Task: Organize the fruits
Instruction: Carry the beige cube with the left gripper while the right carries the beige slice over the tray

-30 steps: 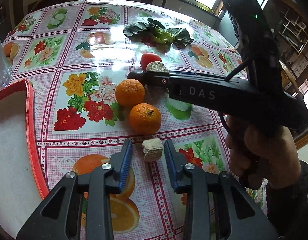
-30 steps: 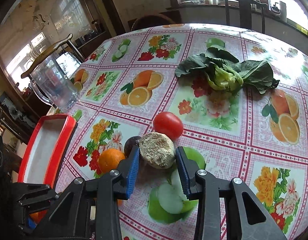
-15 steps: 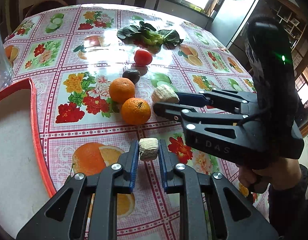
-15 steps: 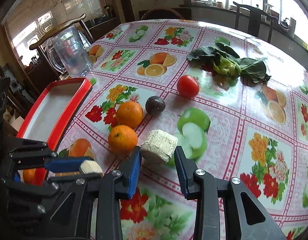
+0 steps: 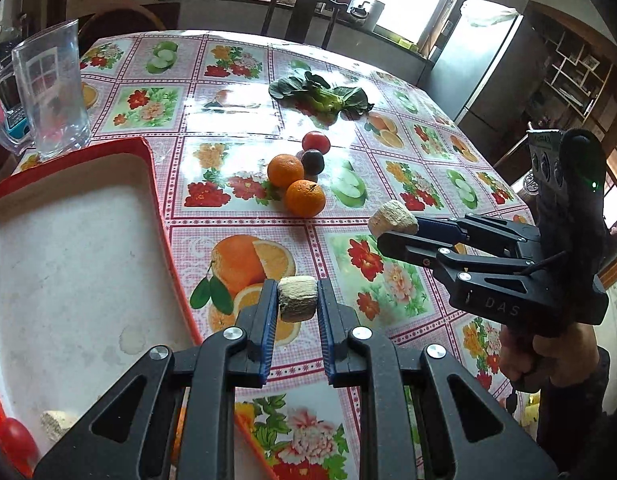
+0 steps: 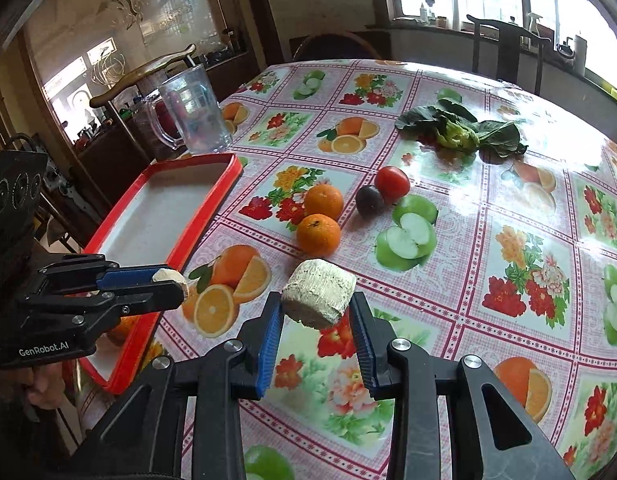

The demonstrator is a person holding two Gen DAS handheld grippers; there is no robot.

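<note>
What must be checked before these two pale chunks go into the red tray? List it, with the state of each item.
1. Left hand-held gripper shut on the small pale chunk: ok.
2. Right hand-held gripper shut on the large pale chunk: ok.
3. Both chunks lifted off the tablecloth: ok.
4. Bare floor free in the red tray: ok; only a pale chunk and a red fruit lie at its near corner.
5. Chunks above the tray: not ok, both hang over the cloth beside its rim.
6. Glass jug out of the path: ok, it stands beyond the far end.
</note>
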